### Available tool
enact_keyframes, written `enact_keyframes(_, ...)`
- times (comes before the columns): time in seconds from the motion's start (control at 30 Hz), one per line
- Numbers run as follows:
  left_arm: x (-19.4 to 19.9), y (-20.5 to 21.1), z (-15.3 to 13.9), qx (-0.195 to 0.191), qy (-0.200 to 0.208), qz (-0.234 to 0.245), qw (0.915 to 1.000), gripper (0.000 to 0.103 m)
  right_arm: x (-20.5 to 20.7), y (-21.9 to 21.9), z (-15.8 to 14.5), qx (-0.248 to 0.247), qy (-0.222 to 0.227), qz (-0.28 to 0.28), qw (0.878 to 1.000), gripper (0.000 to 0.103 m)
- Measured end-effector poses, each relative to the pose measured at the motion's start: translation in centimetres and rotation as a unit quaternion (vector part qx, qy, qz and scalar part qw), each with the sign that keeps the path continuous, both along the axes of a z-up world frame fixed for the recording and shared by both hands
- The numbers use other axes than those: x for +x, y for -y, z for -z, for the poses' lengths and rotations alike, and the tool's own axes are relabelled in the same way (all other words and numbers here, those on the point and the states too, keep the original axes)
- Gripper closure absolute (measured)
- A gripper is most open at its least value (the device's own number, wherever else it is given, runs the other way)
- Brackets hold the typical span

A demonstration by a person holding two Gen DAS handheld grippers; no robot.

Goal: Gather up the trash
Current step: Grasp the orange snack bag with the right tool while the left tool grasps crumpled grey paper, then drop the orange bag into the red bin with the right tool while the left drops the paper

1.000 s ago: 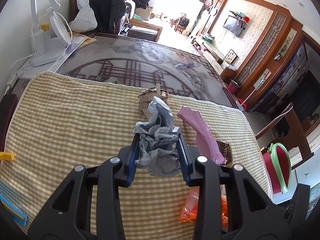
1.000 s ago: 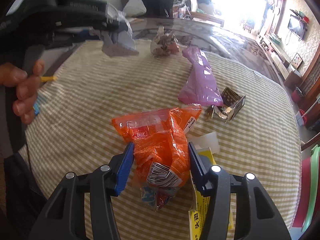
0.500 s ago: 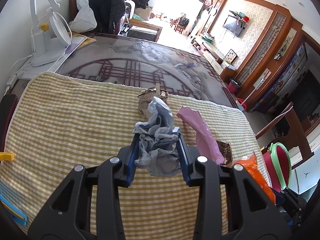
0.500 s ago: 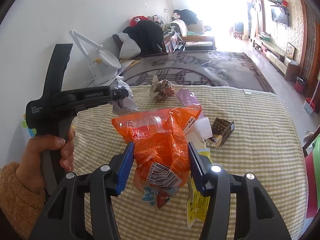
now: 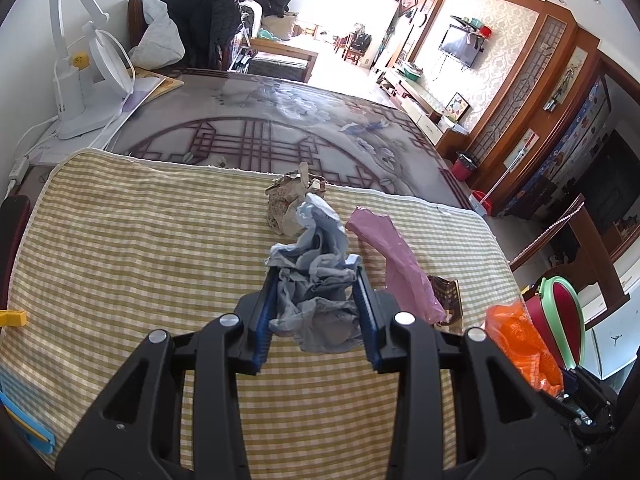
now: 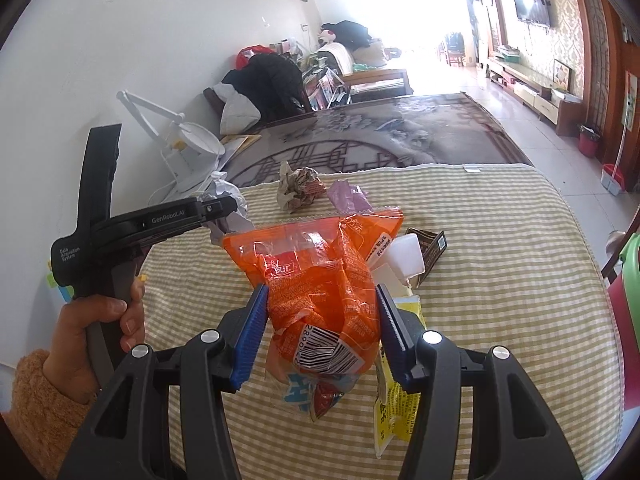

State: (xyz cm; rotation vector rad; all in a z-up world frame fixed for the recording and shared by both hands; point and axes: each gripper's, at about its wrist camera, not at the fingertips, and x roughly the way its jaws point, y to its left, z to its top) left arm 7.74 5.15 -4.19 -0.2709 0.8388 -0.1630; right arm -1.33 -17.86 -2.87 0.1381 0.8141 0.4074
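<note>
My left gripper (image 5: 316, 276) is shut on a crumpled grey-blue plastic bag (image 5: 320, 280), held above the checked cloth (image 5: 120, 248). My right gripper (image 6: 320, 300) is shut on an orange snack bag (image 6: 320, 272), lifted off the cloth; the same orange snack bag (image 5: 520, 340) shows at the right edge of the left wrist view. On the cloth lie a crumpled paper ball (image 6: 298, 188), a pink wrapper (image 5: 396, 268), a dark small carton (image 6: 430, 246), a white piece (image 6: 406, 256) and a yellow wrapper (image 6: 394, 412). A hand (image 6: 100, 328) holds the left gripper (image 6: 224, 206).
A white desk lamp (image 5: 80, 80) stands at the table's back left. Clothes are piled on a chair (image 5: 200, 20) behind the table. A red and green chair (image 5: 560, 320) is at the right of the table. A yellow clip (image 5: 12, 318) sits at the cloth's left edge.
My right gripper has risen and rolled with the orange snack bag, lifting it off the cloth. The left gripper and its grey-blue bag have stayed still.
</note>
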Motion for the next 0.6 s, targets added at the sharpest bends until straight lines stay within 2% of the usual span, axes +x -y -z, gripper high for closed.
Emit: enact_keyframes(0.6, -0.1, 1.3, 0.2, 0.021, 0.006, 0.016, 0.9996, 0.068, -1.2, 4.4, -0.8, 0.019, 0.011, 0.053, 0.998, 0.052)
